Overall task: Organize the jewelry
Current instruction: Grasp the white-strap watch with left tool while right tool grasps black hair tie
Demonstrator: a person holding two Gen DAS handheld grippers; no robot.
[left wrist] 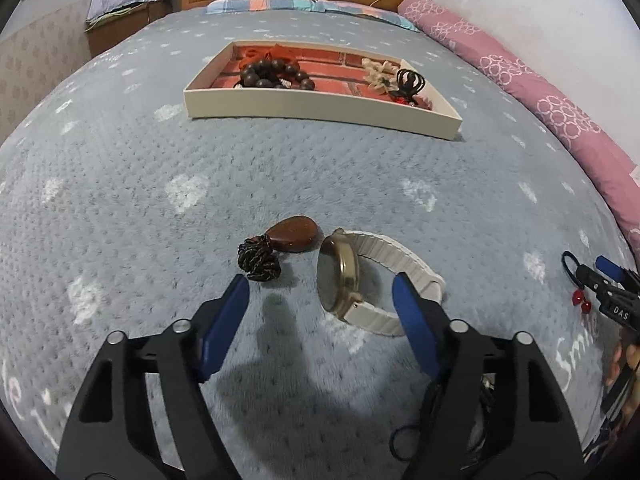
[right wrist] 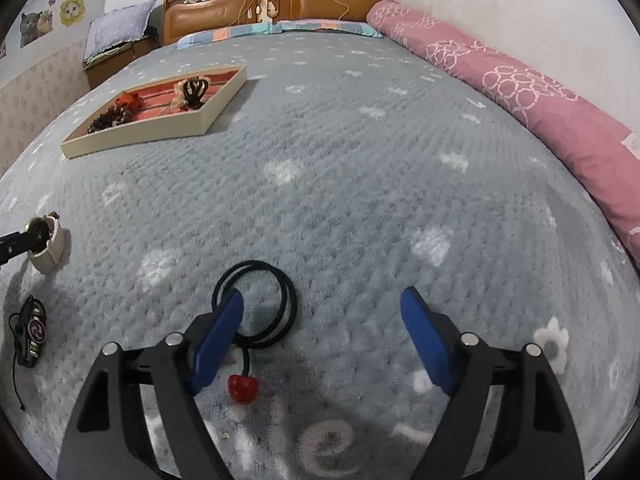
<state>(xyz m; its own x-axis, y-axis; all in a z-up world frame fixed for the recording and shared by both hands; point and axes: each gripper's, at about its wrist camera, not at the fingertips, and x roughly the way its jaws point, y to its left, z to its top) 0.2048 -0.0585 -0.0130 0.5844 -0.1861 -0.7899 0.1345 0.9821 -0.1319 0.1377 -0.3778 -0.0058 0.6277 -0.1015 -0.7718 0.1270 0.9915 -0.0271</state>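
A gold-cased watch [left wrist: 336,272] with a white strap stands on edge on the grey blanket, between the blue fingers of my left gripper [left wrist: 320,282]. The pads do not press on it, so the gripper is open. Just beyond it lies a brown-red stone pendant [left wrist: 296,234] with a braided cord [left wrist: 258,258]. My right gripper [right wrist: 322,298] is open over a black hair tie [right wrist: 280,300] with a red cherry charm [right wrist: 242,388]; its left finger overlaps the loop. The cream tray [left wrist: 320,106] with a red lining holds dark beads [left wrist: 272,74] and a black hair clip [left wrist: 408,82].
A black leather bracelet [right wrist: 30,332] lies at the left of the right wrist view and a white flower piece [right wrist: 554,344] at its right. A pink bolster [right wrist: 520,92] runs along the wall side of the bed. A wooden headboard [right wrist: 280,0] closes the far end.
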